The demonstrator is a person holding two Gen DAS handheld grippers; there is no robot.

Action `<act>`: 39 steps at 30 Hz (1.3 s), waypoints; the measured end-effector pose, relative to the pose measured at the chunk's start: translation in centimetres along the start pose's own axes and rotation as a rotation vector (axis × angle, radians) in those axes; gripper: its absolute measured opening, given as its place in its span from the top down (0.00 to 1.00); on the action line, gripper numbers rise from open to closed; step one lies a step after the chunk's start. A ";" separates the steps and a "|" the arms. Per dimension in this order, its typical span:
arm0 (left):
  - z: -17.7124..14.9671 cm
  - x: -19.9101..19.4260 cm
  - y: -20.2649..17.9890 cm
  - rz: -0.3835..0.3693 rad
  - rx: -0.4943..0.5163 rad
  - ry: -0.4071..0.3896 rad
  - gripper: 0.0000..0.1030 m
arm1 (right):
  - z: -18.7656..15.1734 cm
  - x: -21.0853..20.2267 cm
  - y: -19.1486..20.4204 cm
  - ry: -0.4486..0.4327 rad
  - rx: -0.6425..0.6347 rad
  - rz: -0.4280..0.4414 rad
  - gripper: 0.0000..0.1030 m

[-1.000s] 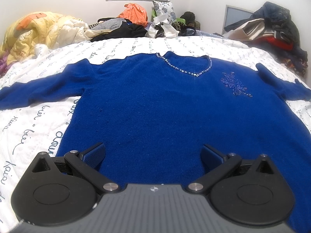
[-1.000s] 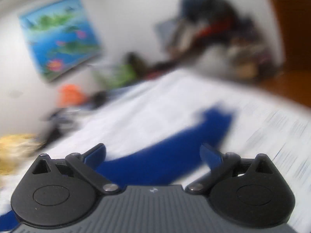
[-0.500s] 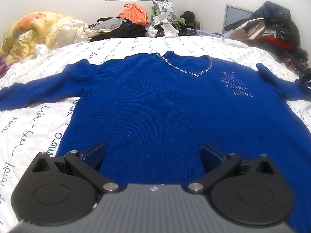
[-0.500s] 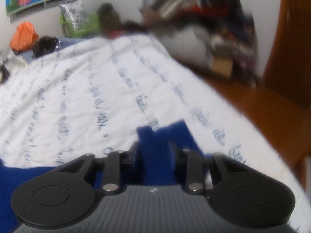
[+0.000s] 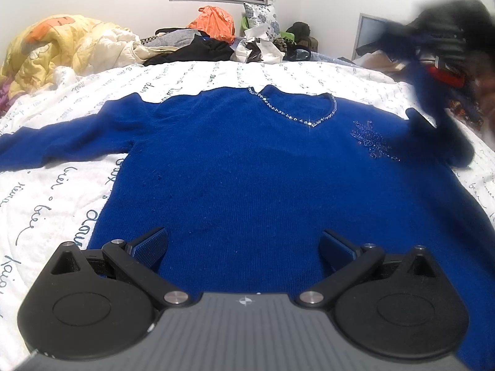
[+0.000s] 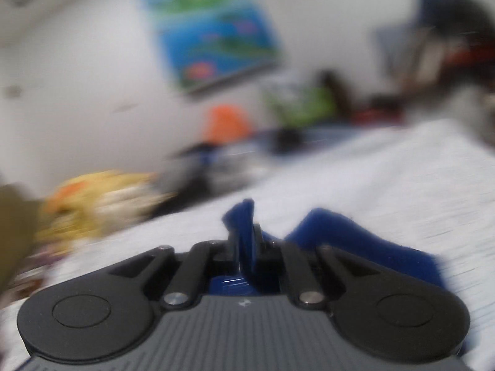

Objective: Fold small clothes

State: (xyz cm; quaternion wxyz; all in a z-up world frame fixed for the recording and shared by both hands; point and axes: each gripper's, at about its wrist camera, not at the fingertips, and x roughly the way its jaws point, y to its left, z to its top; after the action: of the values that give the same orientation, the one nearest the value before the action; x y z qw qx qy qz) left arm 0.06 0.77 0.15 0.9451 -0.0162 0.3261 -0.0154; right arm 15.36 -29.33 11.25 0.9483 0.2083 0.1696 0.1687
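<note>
A royal blue sweater (image 5: 247, 160) with a beaded V-neck lies flat, front up, on the bed, and its left sleeve (image 5: 55, 142) is stretched out. My left gripper (image 5: 243, 241) hovers open over the hem with only flat fabric below it. In the right wrist view my right gripper (image 6: 247, 232) has its jaws closing tight on the right sleeve's cuff (image 6: 243, 213), which sticks up between them. The rest of that sleeve (image 6: 346, 238) trails to the right. In the left wrist view the lifted sleeve (image 5: 433, 114) rises, blurred, to the right gripper (image 5: 433, 37) at the upper right.
The bed has a white bedspread (image 5: 46, 191) printed with script. A yellow quilt (image 5: 62, 43) is bunched at the far left. Loose clothes and an orange bag (image 5: 216, 24) crowd the far edge. A dark heap of clothes (image 5: 464, 105) lies beyond the right edge.
My right gripper shut on the right sleeve's cuff, then lifted it off the bed and swung round. My left gripper and the sweater's body stayed put.
</note>
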 end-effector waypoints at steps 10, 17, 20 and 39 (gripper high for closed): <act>0.5 0.0 -0.2 -0.018 0.037 0.029 0.00 | -12.4 -2.4 5.9 0.118 -0.099 -0.033 0.07; 8.7 5.0 0.7 -0.255 -0.239 0.178 0.13 | -13.6 -6.6 -0.2 0.012 0.065 -0.194 0.07; 11.0 9.1 0.0 -0.224 -0.284 0.259 0.46 | -13.5 -5.5 -0.3 0.030 0.062 -0.214 0.07; 10.3 7.9 6.9 0.143 -0.041 0.109 0.92 | -14.1 -5.0 -0.5 0.059 0.063 -0.189 0.07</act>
State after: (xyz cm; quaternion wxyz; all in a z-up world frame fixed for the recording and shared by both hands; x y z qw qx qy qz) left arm 12.78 7.58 3.13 0.9241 -0.0114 0.3775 0.0580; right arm 5.51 -26.97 0.23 0.9476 0.2161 0.2216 0.0792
